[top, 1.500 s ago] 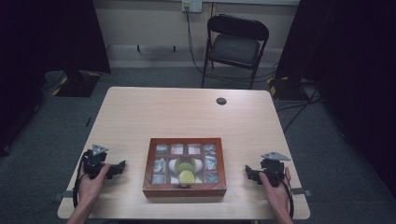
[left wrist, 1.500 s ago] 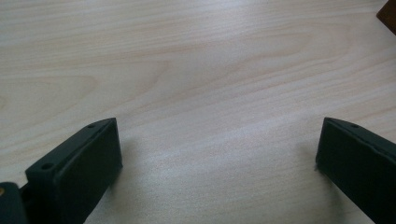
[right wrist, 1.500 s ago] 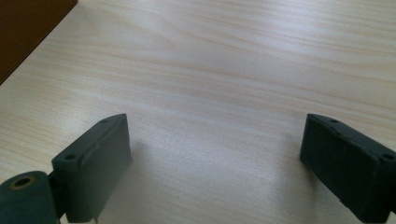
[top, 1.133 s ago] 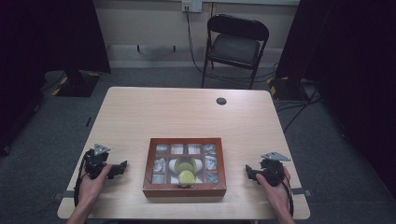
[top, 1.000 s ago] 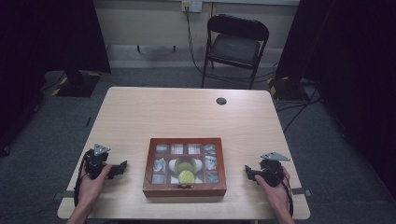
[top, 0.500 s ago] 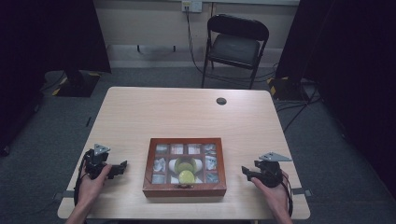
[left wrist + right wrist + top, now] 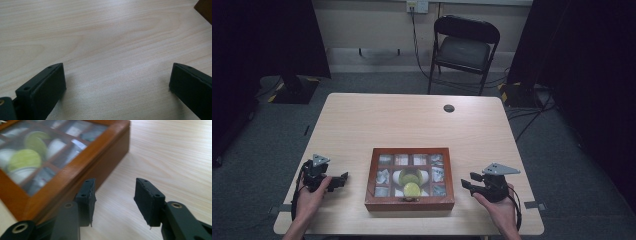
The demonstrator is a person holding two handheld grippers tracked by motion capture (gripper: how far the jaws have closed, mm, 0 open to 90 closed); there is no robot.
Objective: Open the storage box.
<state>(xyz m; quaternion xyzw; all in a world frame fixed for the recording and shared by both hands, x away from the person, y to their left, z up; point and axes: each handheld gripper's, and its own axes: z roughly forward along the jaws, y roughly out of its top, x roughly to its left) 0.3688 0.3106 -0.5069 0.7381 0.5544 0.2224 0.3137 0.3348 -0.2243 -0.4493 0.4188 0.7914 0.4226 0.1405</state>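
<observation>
A wooden box with a glass-paned lid stands at the table's front middle, with small cells under the panes. A yellow-green ball and white items show through the glass. My left gripper rests to the box's left, pointing at it. Its jaws are wide open over bare wood, and a box corner shows at top right. My right gripper hovers just right of the box. Its jaws have just been closing and stand half apart, with nothing between them.
The light wooden table has a small black round disc near its far edge. A black folding chair stands behind the table. Dark curtains hang at both sides of the room.
My right gripper has lifted a little and edged left toward the box, and its jaws look narrower. The left gripper and the box have stayed put.
</observation>
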